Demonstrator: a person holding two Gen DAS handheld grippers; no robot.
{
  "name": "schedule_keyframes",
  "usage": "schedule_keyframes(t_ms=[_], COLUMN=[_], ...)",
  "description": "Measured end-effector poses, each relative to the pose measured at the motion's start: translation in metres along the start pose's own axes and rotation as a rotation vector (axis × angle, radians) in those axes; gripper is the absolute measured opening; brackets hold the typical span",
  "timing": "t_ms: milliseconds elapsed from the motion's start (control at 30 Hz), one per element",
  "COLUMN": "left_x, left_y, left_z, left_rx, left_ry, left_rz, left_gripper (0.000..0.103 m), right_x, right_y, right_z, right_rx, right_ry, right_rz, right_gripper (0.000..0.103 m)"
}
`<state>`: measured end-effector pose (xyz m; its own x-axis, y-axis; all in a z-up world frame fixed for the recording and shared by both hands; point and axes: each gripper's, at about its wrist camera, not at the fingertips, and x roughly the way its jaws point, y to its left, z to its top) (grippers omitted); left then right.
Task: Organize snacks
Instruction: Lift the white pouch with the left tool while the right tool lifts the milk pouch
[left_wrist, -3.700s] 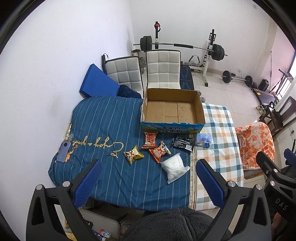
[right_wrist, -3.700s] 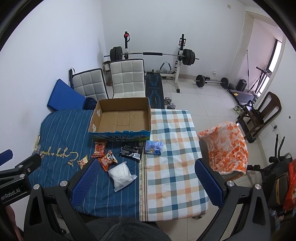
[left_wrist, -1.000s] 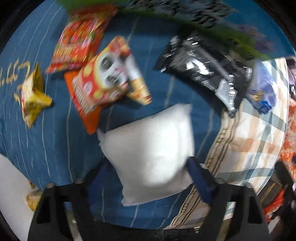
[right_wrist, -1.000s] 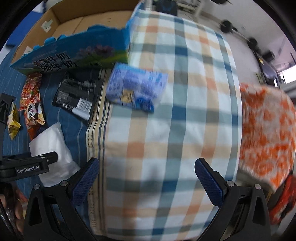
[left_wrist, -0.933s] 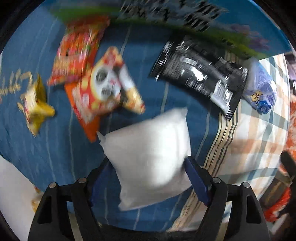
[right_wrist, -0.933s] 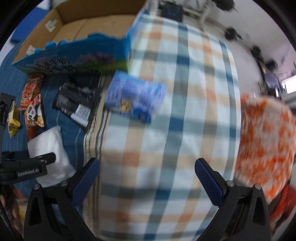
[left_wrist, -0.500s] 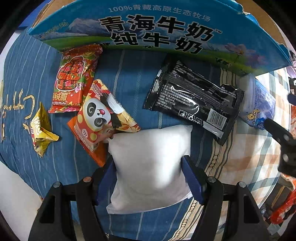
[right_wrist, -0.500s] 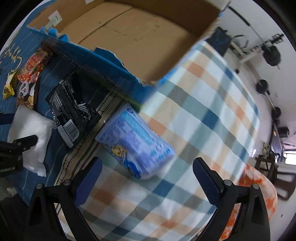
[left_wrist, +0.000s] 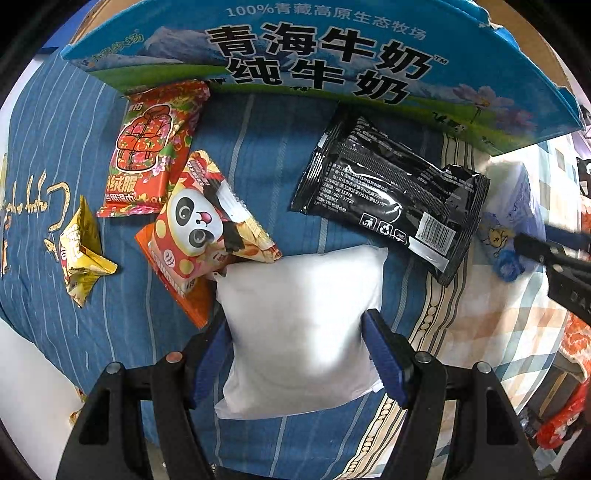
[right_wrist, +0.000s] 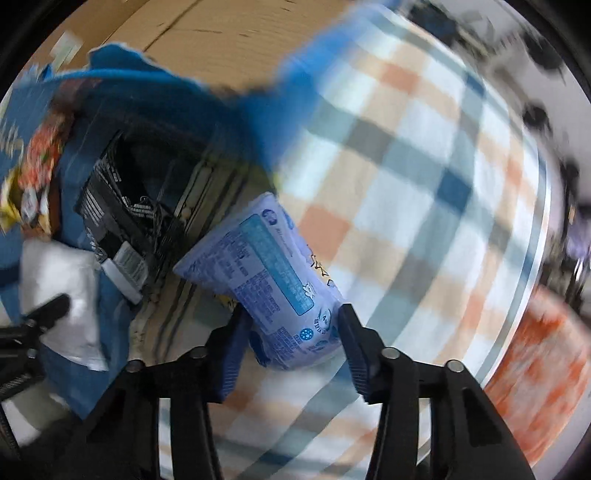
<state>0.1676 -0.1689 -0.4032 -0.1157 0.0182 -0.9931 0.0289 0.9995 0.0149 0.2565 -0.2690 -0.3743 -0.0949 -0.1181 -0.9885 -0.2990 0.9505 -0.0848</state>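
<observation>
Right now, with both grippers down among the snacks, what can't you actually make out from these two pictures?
- Inside of the milk carton box: left wrist view shows only its printed front wall; right wrist view blurs it.
- Contents of the white bag: opaque, no label visible.
- Blue packet: print too small and blurred to read; its lower end sits between the right gripper fingers.
- Black packet: front face is turned down.
- The room beyond: motion blur in the right wrist view.

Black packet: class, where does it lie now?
In the left wrist view, the black packet lies right of centre, between the box and the white bag.
</observation>
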Motion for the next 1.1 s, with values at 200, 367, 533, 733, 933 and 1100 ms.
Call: schedule_keyframes(t_ms=[200, 367, 533, 733, 933, 1100], left_x=[0.000, 0.001, 0.009, 0.025, 0.023, 0.024], left_y=[0.002, 0.003, 0.007, 0.024, 0.026, 0.029], left_z=[-0.006, -0.010, -0.006, -0.001, -0.004, -0.012], left_rx=[0.007, 0.012, 0.013, -0.047, -0.025, 0.006], left_ry=[-0.002, -0.008, 0.008, 0.032, 0.011, 0.009], left_rz=[0.001, 0.003, -0.013, -0.089, -0.110, -0.158], left_gripper=[0.070, 0.072, 0.080, 0.084, 0.082, 0.088], right_x=[-0.004, -0.002, -0.020, -0.046, -0.038, -0.038], right_y=[-0.016, -0.020, -0.005, 0.001, -0.007, 0.004], right_z=[-0.040, -0.079, -0.098, -0.098, -0.086, -0.088], right_rx=[0.274, 0.490, 0.460, 0.476, 0.531, 0.539], right_ry=[0.079, 0.178, 0.152, 0.102, 0.131, 0.150], right_rz=[0.161, 0.314, 0.244, 0.174, 0.212, 0.220], right_gripper=[0.031, 0.030, 0.047, 0.060, 0.060, 0.060])
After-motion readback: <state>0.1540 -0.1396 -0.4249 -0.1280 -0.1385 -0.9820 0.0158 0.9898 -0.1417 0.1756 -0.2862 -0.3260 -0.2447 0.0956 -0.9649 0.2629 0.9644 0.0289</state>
